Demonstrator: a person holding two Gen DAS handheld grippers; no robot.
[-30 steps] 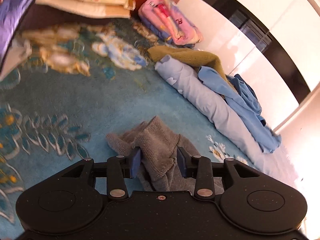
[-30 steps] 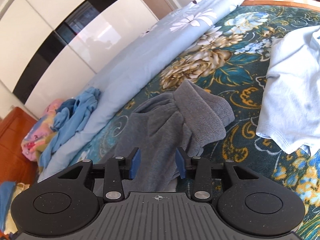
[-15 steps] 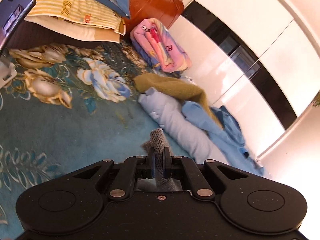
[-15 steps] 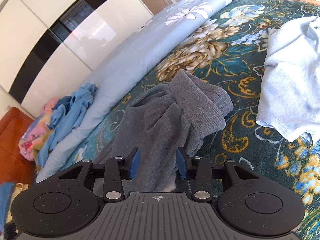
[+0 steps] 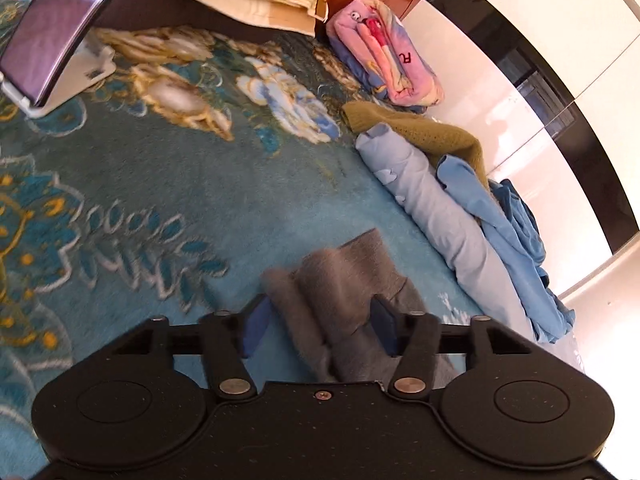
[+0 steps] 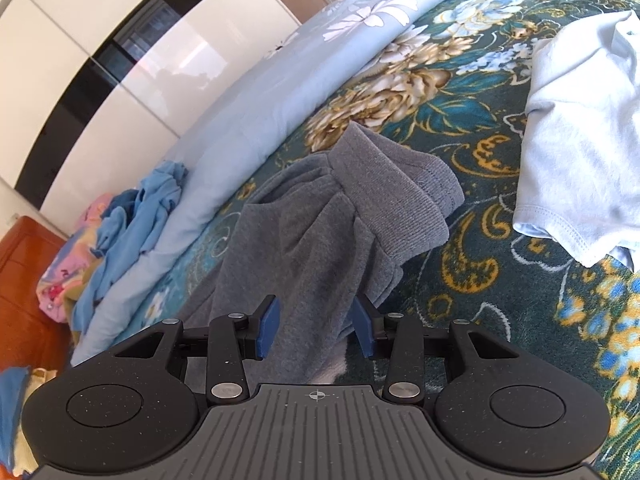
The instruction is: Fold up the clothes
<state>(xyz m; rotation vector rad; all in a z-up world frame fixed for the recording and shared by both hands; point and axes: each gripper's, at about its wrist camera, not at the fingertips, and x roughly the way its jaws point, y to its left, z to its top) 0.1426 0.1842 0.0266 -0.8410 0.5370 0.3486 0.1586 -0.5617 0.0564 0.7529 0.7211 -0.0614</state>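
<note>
The grey sweater (image 6: 320, 232) lies on the bed (image 6: 500, 288), on its flowered green cover, about in the middle between the long roll of pale blue bedding (image 6: 240, 120) at one edge and a white shirt (image 6: 580, 140) that is spread toward the other edge. Its ribbed cuff (image 6: 400, 200) is turned over the body of the garment and points away from the right camera.

In the left wrist view another ribbed grey end (image 5: 344, 280) sits bunched between the fingers of the left gripper (image 5: 316, 330). These fingers have just been opening, and the pads now stand apart on both sides of the cloth and do not press it, so I judge that the cloth is let go. The right gripper (image 6: 316, 324) has its fingers around the grey body of the sweater. The cloth fills the gap, but I cannot tell whether the pads really clamp it or only stand beside it.

What can go wrong: the released end stays in a heap and not flat, so the next fold may come out crooked or thick. If the right hand pulls now, the loose cuff can slide off and open the fold again. The fleece is soft and may also drag on the rough cover.

No container shows in either view; the blue clothes (image 5: 516, 232) lie loose on the roll of bedding.
</note>
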